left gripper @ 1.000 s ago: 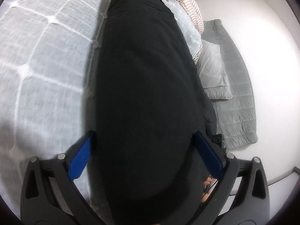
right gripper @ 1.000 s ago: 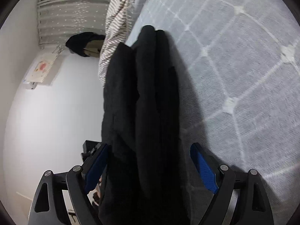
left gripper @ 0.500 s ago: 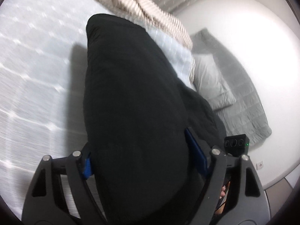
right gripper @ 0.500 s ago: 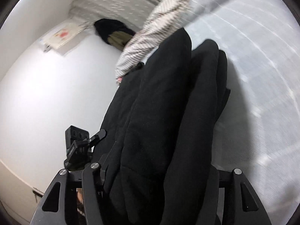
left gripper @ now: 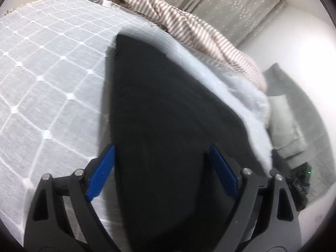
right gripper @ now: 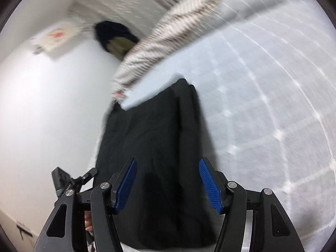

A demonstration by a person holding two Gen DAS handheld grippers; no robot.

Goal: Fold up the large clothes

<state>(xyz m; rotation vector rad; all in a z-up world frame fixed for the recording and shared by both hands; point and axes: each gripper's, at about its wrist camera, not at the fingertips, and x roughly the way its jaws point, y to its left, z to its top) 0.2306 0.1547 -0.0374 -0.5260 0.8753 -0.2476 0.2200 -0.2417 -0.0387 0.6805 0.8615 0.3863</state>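
Note:
A large black garment (left gripper: 172,126) lies folded in a long thick strip on the quilted white mattress (left gripper: 46,79). It also shows in the right wrist view (right gripper: 159,147), with folded layers along its right edge. My left gripper (left gripper: 163,163) is open, its blue pads on either side of the near end of the garment. My right gripper (right gripper: 168,178) is open above the garment's near end, its blue pads (right gripper: 210,184) apart and holding nothing.
A striped beige blanket (left gripper: 189,23) is bunched at the far edge of the mattress. A grey quilted mat and pillow (left gripper: 287,126) lie on the floor beside the bed. A dark bag (right gripper: 117,35) sits by the curtain. The other gripper's camera (right gripper: 63,180) shows at left.
Both grippers have opened and let go of the black garment, which was lifted before and now lies flat on the mattress. Both grippers have drawn back a little.

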